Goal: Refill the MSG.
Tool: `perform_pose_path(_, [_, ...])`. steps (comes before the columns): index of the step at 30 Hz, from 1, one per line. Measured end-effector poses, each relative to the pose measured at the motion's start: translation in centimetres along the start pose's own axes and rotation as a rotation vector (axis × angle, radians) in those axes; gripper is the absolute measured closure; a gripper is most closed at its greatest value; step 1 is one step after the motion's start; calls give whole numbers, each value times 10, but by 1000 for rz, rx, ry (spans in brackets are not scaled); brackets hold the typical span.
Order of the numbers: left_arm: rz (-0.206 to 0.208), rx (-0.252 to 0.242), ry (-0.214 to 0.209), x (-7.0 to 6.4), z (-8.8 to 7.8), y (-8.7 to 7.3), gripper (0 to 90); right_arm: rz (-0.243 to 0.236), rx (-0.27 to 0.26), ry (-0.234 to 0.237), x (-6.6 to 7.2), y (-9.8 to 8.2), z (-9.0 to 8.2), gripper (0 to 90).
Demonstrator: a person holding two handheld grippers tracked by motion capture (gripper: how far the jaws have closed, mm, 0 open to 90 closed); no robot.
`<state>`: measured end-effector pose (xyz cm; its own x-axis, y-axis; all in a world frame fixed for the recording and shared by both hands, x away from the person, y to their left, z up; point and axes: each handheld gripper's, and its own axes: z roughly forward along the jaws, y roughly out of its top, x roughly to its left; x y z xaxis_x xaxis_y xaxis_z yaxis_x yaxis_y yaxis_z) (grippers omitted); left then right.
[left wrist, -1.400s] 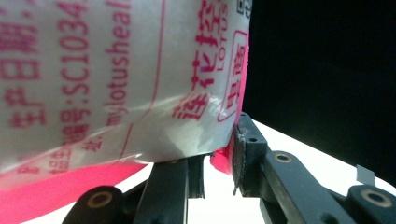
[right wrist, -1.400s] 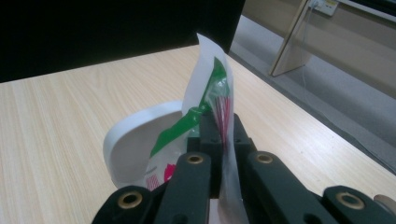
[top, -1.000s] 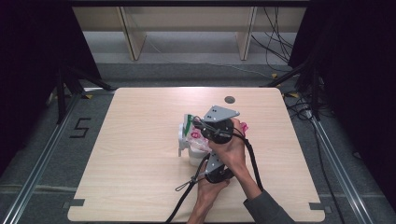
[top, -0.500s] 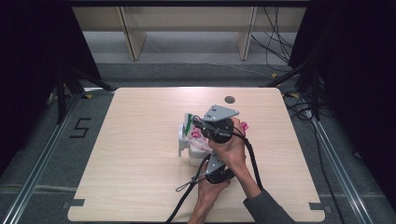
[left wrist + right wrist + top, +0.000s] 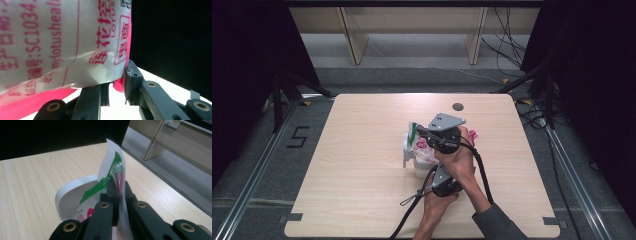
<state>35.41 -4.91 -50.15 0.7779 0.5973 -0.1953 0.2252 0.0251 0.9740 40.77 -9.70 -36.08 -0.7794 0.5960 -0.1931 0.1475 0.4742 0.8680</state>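
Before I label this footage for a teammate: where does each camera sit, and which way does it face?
High view: above the table, looking forward and down; forearms, hands, both tongs show.
Left gripper view: on the left tongs, looking along black jaws at the packet.
Right gripper view: on the right tongs, facing the white cup.
All share the packet.

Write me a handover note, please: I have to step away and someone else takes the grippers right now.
Right gripper: shut on the top edge of the plastic packet, above the white cup.
Left gripper: shut on the packet's lower pink edge.
Things: packet held between both grippers over the cup, near the middle of the table; cup stands on the table.
Done: packet gripped at two places.
Left: whether it is torn open cannot be told; probably open it and empty it into the cup.
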Motion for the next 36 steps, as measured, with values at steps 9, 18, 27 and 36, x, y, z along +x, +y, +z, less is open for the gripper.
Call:
perform_pose_path(9, [3,6,2,0,1,0,761,21,-7,3,-1,0,-2,899])
perform_pose_path(18, [1,5,3,0,1,-1,761,5,-6,-3,0,1,0,899])
perform_pose_path(27, [-6,3,3,0,1,-1,762,21,4,-5,0,-1,1,899])
perform_pose_path(36, [-17,-10,6,0,1,-2,762,1,-5,-1,0,0,1,899])
